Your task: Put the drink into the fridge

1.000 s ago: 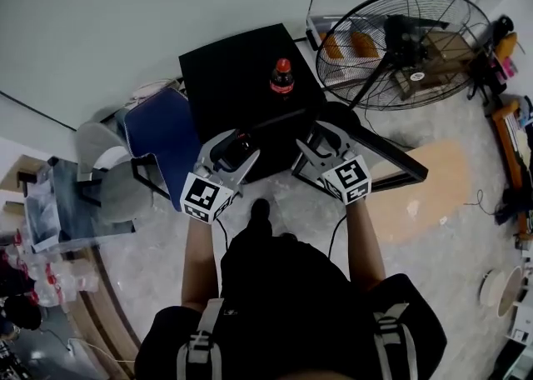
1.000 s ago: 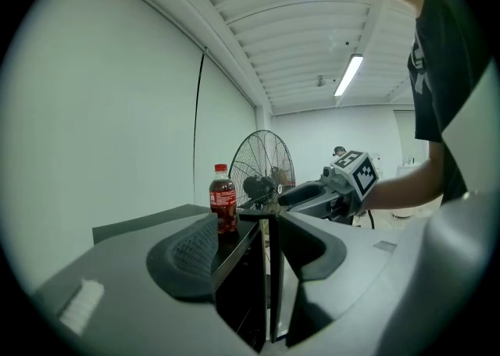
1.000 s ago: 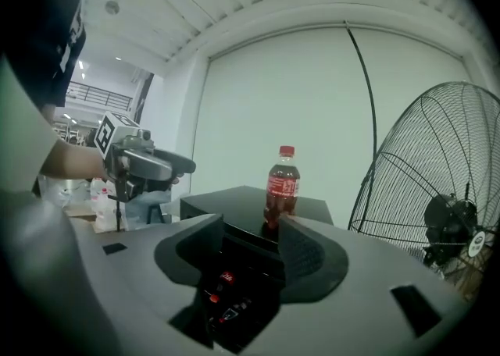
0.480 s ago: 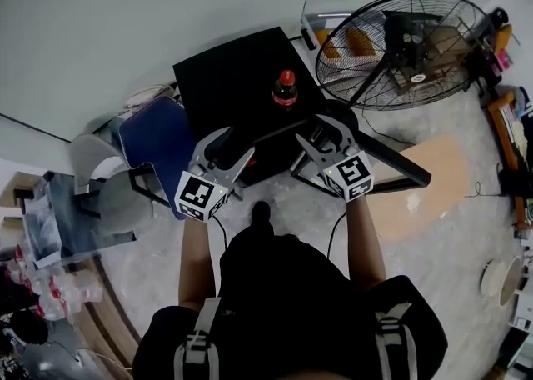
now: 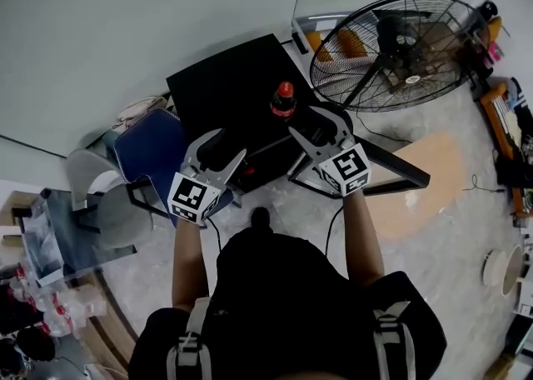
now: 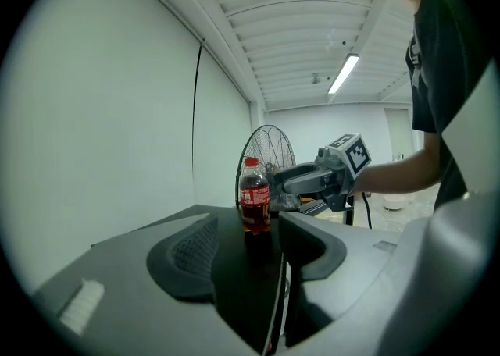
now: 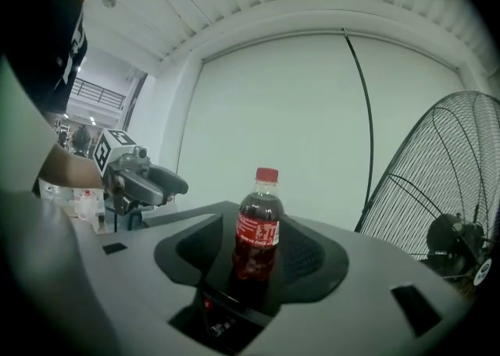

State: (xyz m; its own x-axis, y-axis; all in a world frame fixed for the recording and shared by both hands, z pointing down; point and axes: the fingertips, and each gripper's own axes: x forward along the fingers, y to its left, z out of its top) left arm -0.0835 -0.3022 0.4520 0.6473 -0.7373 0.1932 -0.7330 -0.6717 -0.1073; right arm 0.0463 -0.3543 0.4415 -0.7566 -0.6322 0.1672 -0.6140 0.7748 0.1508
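I read the left gripper [image 5: 226, 147] as released: its own view shows both jaws spread wide with nothing pressed between the pads. The right gripper [image 5: 312, 124] is likewise released, jaws well apart.

The drink bottle [image 5: 283, 99], red cap, dark contents, red label, stands upright on the flat top of the black unit [image 5: 225, 87]. From the head view it sits just beyond the right gripper's fingertips and further from the left gripper's, touching neither. In each gripper view it lines up with the gap between that gripper's jaws, but ahead of them, not inside.

Limits of observation:
- The bottle's base blends into the dark surface and the jaw shadow in both gripper views; I cannot see its exact footing.
- The label print is too small to read.
- The near face of the black unit is covered by both grippers in the head view, so I cannot make out a door or handle.
- The large floor fan [image 5: 391, 49] is cut off at the right gripper view's edge.
- The blue chair [image 5: 150, 149] is partly hidden behind the left gripper.
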